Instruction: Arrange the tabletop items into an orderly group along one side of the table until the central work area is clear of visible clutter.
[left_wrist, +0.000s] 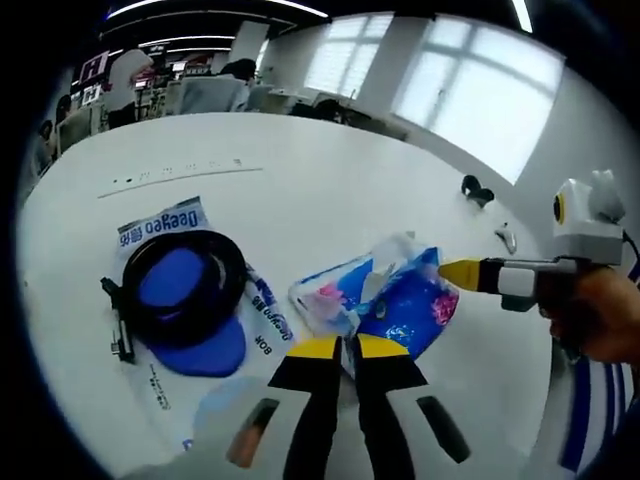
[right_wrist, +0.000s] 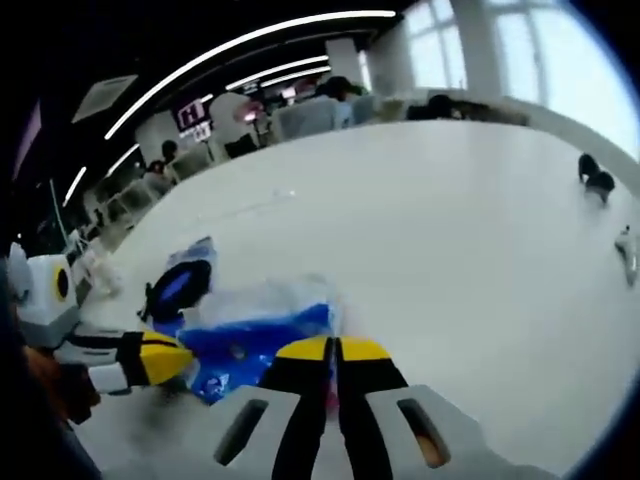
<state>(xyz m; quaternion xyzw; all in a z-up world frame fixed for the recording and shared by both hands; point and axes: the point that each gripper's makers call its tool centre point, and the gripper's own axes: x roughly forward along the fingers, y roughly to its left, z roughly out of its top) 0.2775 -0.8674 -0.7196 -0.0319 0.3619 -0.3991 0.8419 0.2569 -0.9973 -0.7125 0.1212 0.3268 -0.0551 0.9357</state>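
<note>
With both my left gripper (left_wrist: 347, 347) and right gripper (right_wrist: 334, 349) clenched, I judge the tissue pack (left_wrist: 385, 295) at frame centre needs pushing aside.

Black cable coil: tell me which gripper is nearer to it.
Left. The left gripper sits just beside the black cable coil; the right gripper is beyond the blue tissue pack.

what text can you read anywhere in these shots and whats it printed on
"Deegeo", followed by small characters too blurred to read: on the white and blue wrapper under the black cable coil.
"BOR": on the white edge strip of that wrapper, right of the coil; the rest is too small.
Tissue pack: print unreadable.
"H"-like wall sign: too blurred to be sure.
</note>
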